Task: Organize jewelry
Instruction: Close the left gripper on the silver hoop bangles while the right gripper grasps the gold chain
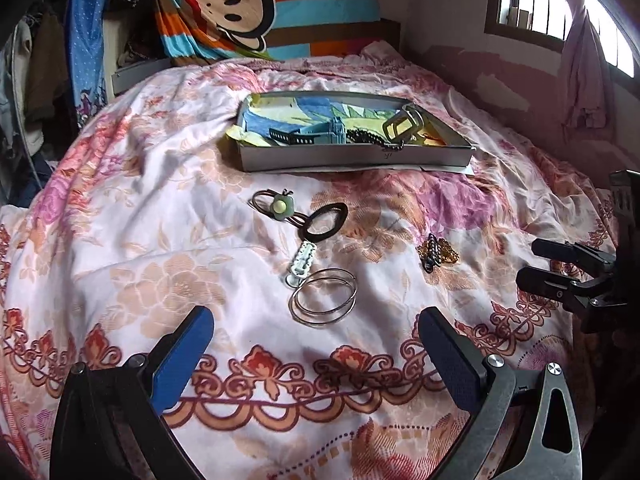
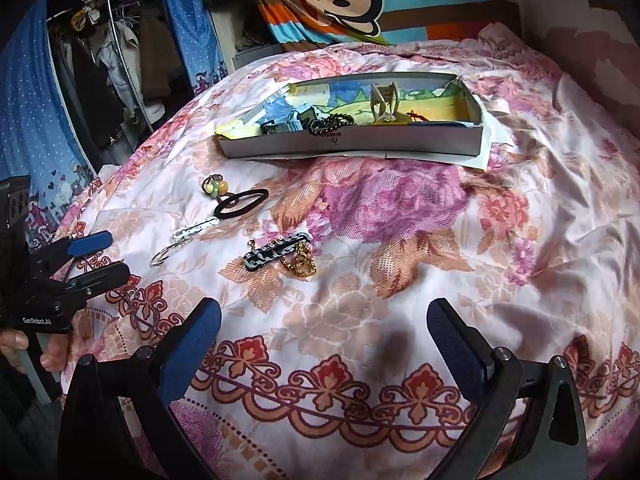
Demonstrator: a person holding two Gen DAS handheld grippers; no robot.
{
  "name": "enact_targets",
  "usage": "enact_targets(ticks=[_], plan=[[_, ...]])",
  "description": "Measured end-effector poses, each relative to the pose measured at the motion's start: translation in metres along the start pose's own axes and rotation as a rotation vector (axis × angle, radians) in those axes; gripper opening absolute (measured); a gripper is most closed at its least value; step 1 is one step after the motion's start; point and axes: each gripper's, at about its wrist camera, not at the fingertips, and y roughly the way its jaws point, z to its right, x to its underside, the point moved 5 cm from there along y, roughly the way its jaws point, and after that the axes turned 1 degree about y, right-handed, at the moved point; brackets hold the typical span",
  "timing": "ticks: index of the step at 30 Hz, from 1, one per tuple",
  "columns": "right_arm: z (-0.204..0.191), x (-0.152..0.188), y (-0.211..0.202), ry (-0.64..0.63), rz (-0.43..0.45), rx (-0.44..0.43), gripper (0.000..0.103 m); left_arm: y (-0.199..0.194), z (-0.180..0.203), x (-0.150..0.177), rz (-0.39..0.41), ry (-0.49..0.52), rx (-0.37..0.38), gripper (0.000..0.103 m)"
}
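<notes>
Loose jewelry is lying on a pink floral bedspread [image 1: 160,264] ahead of both grippers. Two thin silver bangles [image 1: 323,297], overlapping, are resting just beyond the gap between the left gripper's [image 1: 316,340] blue-padded fingers [image 1: 184,356], whose jaws are standing wide apart and holding nothing. Touching the bangles' far edge is lying a small white toothed hair clip [image 1: 301,263]; beyond that, a black oval hair tie [image 1: 322,221] is overlapping a brown elastic with a pale green bead [image 1: 277,205]. Ahead of the right gripper [image 2: 324,336], slightly toward its left finger, a black-and-white patterned flat hair clip [image 2: 276,251] is lying against a heaped gold chain [image 2: 301,263]; this gripper's jaws are likewise spread open and empty, hovering above the cloth. Farthest from both sets of jaws, a shallow grey cardboard box with a painted landscape lining [image 1: 352,158] is sitting on the bedspread, holding a dark beaded string [image 2: 332,122] draped at its near wall, a dark toothed comb clip [image 2: 271,127] and a cream claw clip [image 2: 385,104]. Behind the bed, a striped cartoon-monkey cloth [image 1: 248,8] is hanging; a barred window [image 1: 560,4] is showing at the right in the left wrist view.
</notes>
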Motion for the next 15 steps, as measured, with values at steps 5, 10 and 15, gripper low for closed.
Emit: enact_targets(ticks=[5, 10, 15], plan=[[-0.006, -0.011, 0.01, -0.042, -0.003, -0.026, 0.092, 0.015, 0.0, -0.006, -0.032, -0.026, 0.05, 0.099], [-0.012, -0.023, 0.032, -0.102, -0.045, -0.046, 0.069, 0.035, 0.0, -0.01, -0.092, -0.051, 0.083, 0.086], [-0.016, -0.021, 0.06, -0.142, -0.159, -0.065, 0.053, 0.044, 0.004, -0.007, -0.126, -0.03, 0.086, 0.082]])
